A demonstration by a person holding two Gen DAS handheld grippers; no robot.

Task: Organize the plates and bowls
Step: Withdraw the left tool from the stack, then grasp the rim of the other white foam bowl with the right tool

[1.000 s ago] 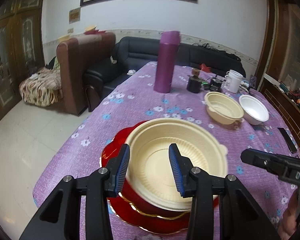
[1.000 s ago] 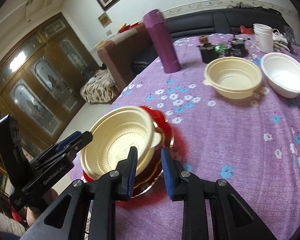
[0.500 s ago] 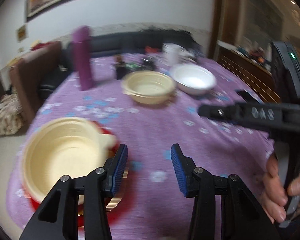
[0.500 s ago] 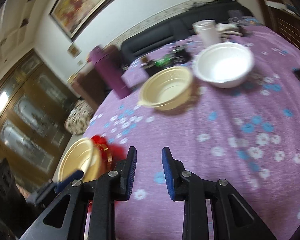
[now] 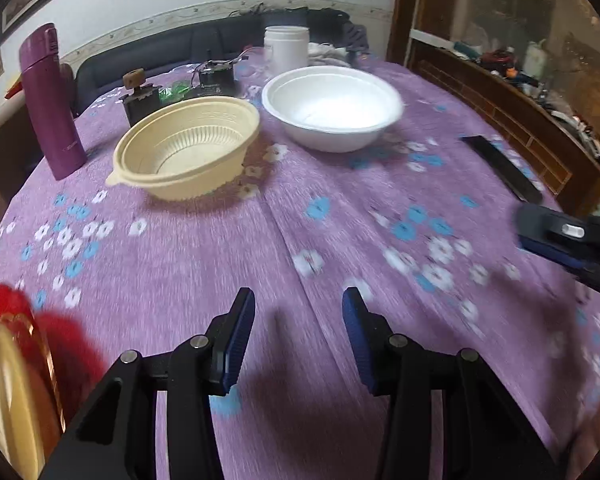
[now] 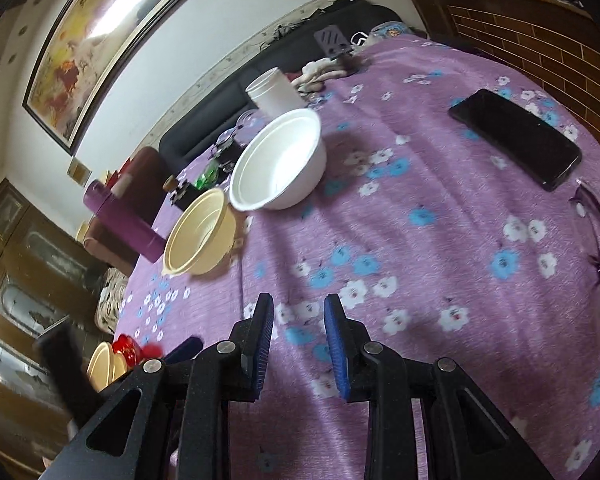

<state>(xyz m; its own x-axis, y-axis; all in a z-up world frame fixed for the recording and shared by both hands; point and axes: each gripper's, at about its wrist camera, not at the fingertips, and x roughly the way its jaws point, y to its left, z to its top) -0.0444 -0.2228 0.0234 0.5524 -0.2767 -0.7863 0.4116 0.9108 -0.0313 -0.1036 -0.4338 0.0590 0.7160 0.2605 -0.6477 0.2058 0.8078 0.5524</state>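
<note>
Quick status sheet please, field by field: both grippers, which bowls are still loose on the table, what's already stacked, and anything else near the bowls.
left gripper: jaws apart, nothing between them
right gripper: jaws apart, nothing between them
loose bowls: cream bowl, white bowl, side by side, upright
stacked: cream bowl on red plate, at table edge
nearby: purple flask, phone, white jar
surface: purple floral tablecloth

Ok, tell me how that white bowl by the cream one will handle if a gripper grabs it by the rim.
The white bowl looks thin-walled and foam-like, so it is probably very light and may flex or dent under the pads. Its smooth rim could slip. It sits empty on a wide base, apart from the cream bowl, so it should slide rather than tip.
</note>
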